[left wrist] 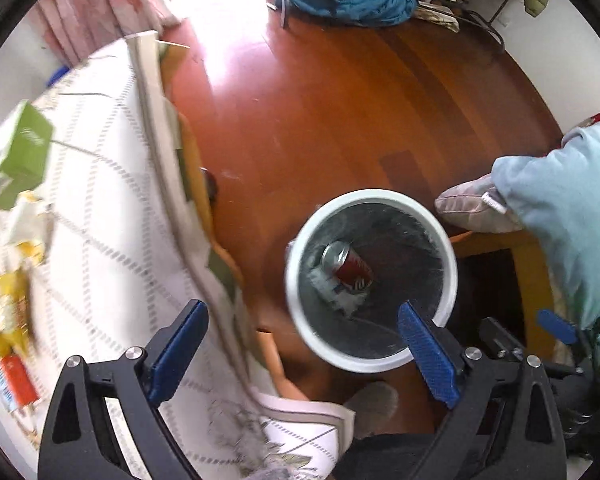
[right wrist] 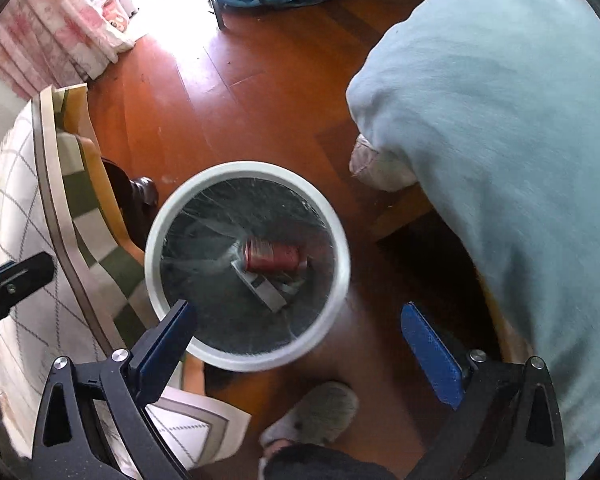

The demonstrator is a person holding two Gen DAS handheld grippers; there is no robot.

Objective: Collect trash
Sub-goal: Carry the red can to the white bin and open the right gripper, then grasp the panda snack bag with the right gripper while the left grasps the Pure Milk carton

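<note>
Wood floor [left wrist: 340,128]: can [left wrist: 346,268] already in bin [left wrist: 300,240]. Wrappers [left wrist: 12,280] remain on surface [left wrist: 112,200]. Both tongs [left wrist: 304,344] [right wrist: 298,344] spread, empty.

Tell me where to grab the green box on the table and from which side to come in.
Grip the green box across its two narrower side faces, near the middle, coming from above with the left gripper, which is open and empty. It looks like it sits tilted beside crumpled wrappers, so a top approach likely avoids snagging them. Blur hides exact edges.
</note>
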